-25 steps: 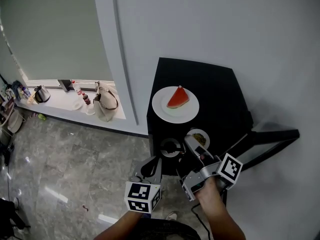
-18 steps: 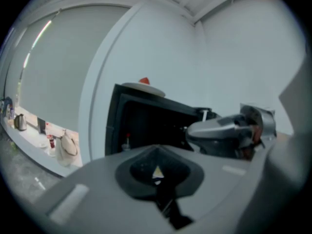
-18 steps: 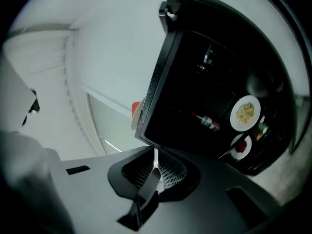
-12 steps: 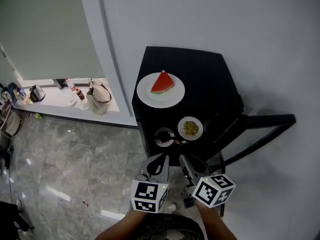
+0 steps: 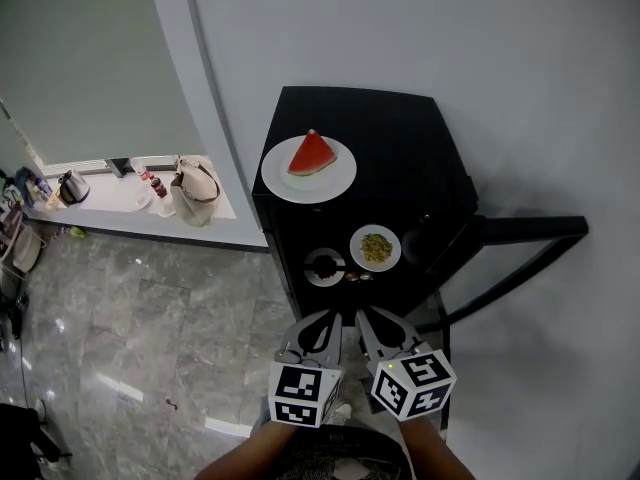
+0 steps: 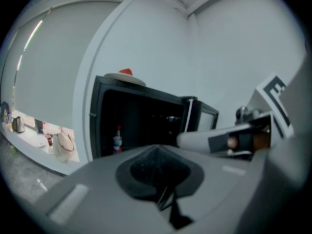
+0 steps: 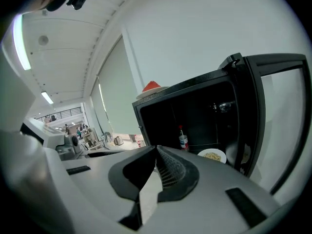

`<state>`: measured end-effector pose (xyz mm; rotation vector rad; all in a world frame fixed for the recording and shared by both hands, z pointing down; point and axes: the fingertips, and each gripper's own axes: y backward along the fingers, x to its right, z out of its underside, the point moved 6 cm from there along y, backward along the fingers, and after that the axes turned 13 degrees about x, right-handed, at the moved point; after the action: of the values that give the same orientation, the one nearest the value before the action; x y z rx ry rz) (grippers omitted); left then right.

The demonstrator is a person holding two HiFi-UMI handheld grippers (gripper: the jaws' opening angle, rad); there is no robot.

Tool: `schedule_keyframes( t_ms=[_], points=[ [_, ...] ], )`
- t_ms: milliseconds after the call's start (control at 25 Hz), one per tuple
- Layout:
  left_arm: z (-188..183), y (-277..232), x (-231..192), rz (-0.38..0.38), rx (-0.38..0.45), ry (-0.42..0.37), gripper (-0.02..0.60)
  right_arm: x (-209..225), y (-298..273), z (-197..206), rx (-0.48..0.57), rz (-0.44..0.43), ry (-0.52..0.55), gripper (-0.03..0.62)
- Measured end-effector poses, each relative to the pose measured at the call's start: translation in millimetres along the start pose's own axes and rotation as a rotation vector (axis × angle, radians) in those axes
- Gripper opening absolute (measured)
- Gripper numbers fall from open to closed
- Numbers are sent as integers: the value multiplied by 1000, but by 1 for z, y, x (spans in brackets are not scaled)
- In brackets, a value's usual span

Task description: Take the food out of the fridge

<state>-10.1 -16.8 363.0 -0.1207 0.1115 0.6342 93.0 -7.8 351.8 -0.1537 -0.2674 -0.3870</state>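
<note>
A black mini fridge (image 5: pixel 400 158) stands open, its door (image 5: pixel 520 233) swung out to the right. On its top a white plate carries a watermelon slice (image 5: pixel 310 156). Inside, a small plate of yellowish food (image 5: pixel 375 248) sits on a shelf next to a round white-rimmed dish (image 5: pixel 325 266). A small red-capped bottle (image 7: pixel 183 140) stands further in. My left gripper (image 5: pixel 325 318) and right gripper (image 5: pixel 362 316) hang side by side in front of the opening. Both point at it, short of the shelf. The jaws of each are shut with nothing between them.
The fridge stands against a white wall (image 5: pixel 450 38). Left of it a low white ledge (image 5: pixel 120 203) holds a handbag (image 5: pixel 193 193), a kettle and small bottles. Grey marble floor (image 5: pixel 130 338) spreads below. The open door (image 7: pixel 273 111) bounds the right side of the opening.
My right gripper drew back from the small plate of food, rolled over and closed empty. The plate stays on the shelf. The left gripper shifted slightly; both now sit level together.
</note>
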Motion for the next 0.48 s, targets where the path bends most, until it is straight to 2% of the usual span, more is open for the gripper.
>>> schedule_keyframes(
  t_ms=[120,200,320,480],
  points=[
    [1,1,-1,1,10,9,-14,1,0,2,9,1,-33,8],
    [3,-3,-2,9,15,20,-14,6,-2,8,21,-11,-93,8],
    [9,-14,-3,45,-8,6,-14,28,-9,26,31,1,-210,8],
    [20,-33,-6,91,-31,7,-14,64,-18,54,70,80,-407,9]
  ],
)
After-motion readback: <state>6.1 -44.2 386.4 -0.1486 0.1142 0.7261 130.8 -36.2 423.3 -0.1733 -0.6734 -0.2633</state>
